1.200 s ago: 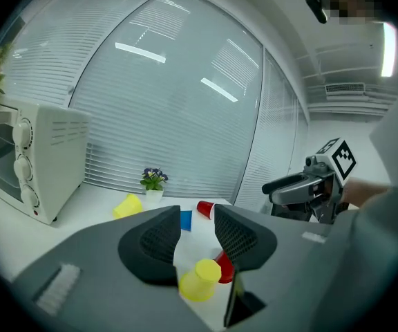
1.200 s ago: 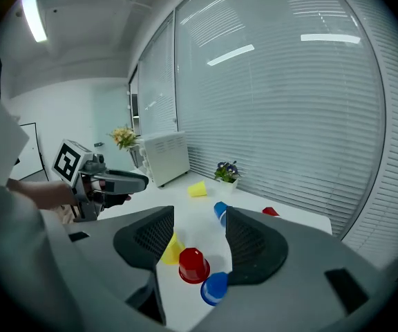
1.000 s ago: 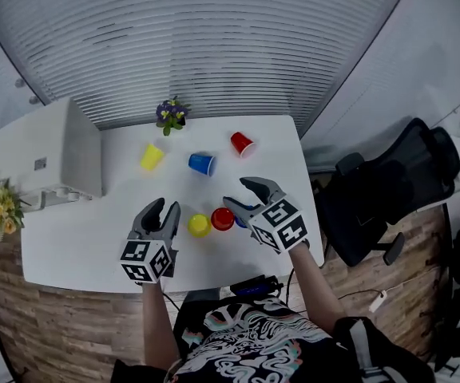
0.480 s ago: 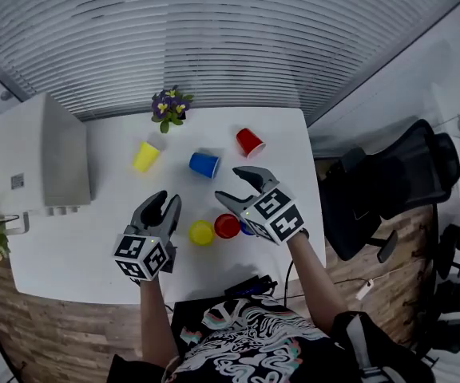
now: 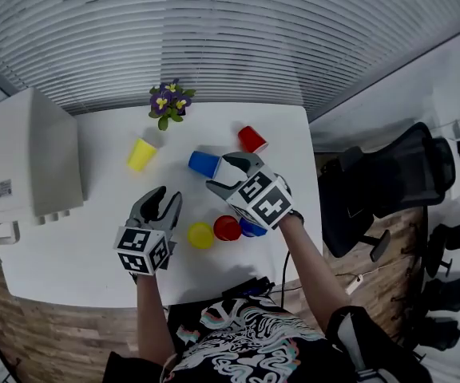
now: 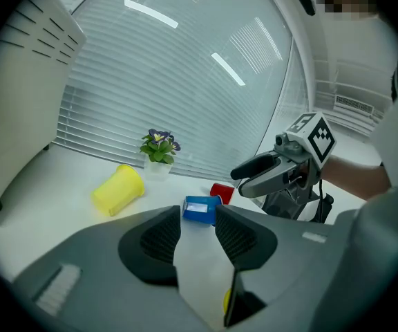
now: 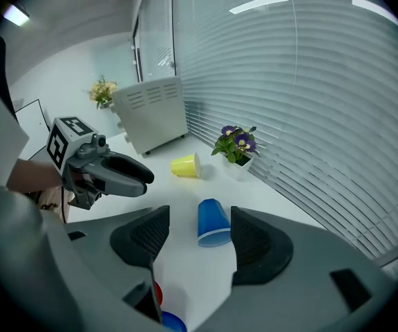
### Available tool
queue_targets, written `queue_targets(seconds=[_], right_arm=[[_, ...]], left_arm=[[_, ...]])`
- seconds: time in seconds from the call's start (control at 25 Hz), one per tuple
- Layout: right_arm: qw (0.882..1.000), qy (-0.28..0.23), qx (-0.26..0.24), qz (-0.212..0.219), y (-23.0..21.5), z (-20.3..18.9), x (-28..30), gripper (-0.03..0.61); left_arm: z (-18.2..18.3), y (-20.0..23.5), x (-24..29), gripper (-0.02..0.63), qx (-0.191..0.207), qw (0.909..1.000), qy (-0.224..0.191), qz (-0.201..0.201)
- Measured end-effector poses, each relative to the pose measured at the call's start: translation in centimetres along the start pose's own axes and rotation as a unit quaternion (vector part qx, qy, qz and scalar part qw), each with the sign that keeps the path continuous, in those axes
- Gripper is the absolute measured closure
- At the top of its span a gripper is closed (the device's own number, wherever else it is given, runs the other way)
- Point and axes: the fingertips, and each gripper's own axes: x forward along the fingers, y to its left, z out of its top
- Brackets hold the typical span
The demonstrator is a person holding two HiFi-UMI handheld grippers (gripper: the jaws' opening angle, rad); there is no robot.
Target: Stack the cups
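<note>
Three cups lie on their sides at the far part of the white table (image 5: 94, 238): a yellow cup (image 5: 142, 155), a blue cup (image 5: 204, 163) and a red cup (image 5: 251, 140). Nearer me stand an upright yellow cup (image 5: 200, 234), a red one (image 5: 227, 228) and a blue one (image 5: 251, 230), partly hidden under my right gripper. My right gripper (image 5: 231, 174) hovers just beside the lying blue cup (image 7: 213, 223), which shows ahead between its jaws, untouched; the jaws are opening. My left gripper (image 5: 160, 202) is left of the upright cups, jaws opening with nothing between them.
A small pot of purple flowers (image 5: 166, 104) stands at the table's far edge by the blinds. A large white box (image 5: 22, 158) fills the left end of the table. A black office chair (image 5: 390, 182) stands to the right, off the table.
My right gripper has moved away from me, from over the upright cups toward the lying blue cup. The left gripper has stayed almost in place.
</note>
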Motion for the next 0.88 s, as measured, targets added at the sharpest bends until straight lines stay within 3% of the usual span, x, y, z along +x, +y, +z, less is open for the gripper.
queue_targets(seconds=[0.44, 0.68, 0.88], right_arm=[[0.996, 0.080, -0.037, 0.029, -1.2, 0.7, 5.1, 0.290], [0.982, 0.170, -0.036, 0.072, -1.4, -0.2, 8.2, 0.290], [0.971, 0.212, -0.034, 0.104, -1.1, -0.4, 9.9, 0.284]], left_arm=[[-0.1, 1.5, 2.7, 0.459, 0.008, 0.9993, 0.034, -0.017], [-0.6, 2.5, 3.8, 0.462, 0.007, 0.9983, 0.049, -0.029], [-0.8, 3.3, 4.4, 0.469, -0.001, 0.9982, 0.050, -0.034]])
